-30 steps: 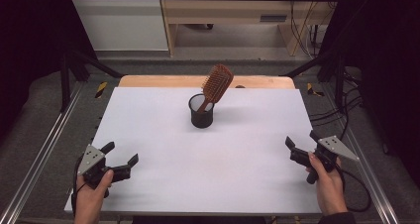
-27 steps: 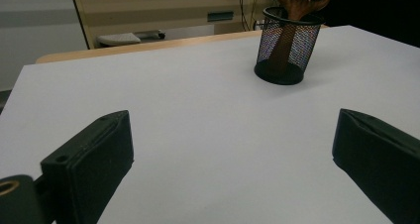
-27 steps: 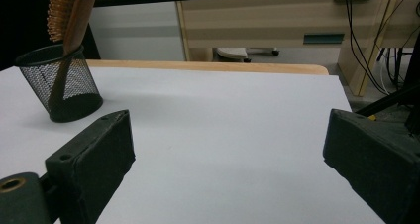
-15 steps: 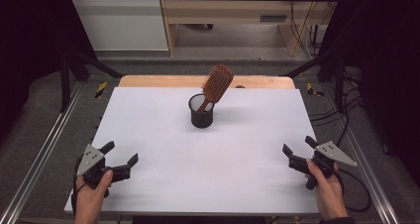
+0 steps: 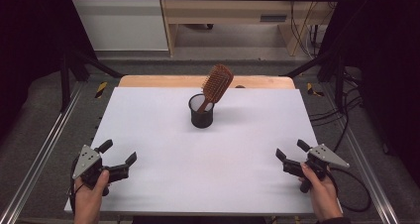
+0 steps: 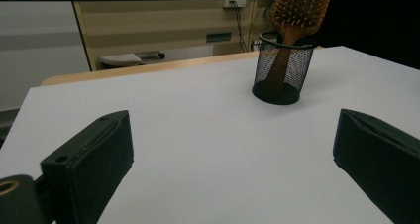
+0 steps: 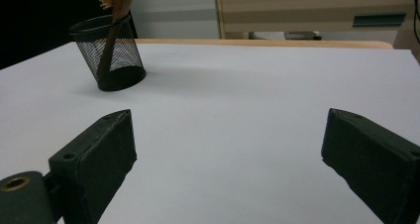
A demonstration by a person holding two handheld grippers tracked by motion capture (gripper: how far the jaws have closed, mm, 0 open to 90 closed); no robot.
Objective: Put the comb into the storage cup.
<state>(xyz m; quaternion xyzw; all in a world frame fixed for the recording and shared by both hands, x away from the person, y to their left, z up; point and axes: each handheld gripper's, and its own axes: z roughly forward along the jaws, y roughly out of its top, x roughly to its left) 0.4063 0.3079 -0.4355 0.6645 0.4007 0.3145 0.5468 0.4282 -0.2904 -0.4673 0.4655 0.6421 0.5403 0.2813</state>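
A black mesh cup (image 5: 201, 111) stands near the middle back of the white table (image 5: 163, 135). A brown wooden hairbrush (image 5: 216, 84) leans in it, bristle head up and tilted right. The cup (image 6: 282, 68) and brush (image 6: 300, 8) appear upper right in the left gripper view, and the cup (image 7: 110, 50) with the brush handle (image 7: 115, 21) upper left in the right gripper view. My left gripper (image 5: 118, 153) is open at the front left, empty. My right gripper (image 5: 292, 149) is open at the front right, also empty. Both are far from the cup.
A wooden board edge (image 5: 148, 80) runs along the table's back. Metal rails (image 5: 44, 149) flank the table. Cables (image 5: 346, 120) trail at the right. Behind the table stand a white cabinet (image 5: 119, 21) and a wooden bench (image 5: 228, 11).
My right gripper has drifted slightly toward the front and left. The left gripper, cup and brush have stayed put.
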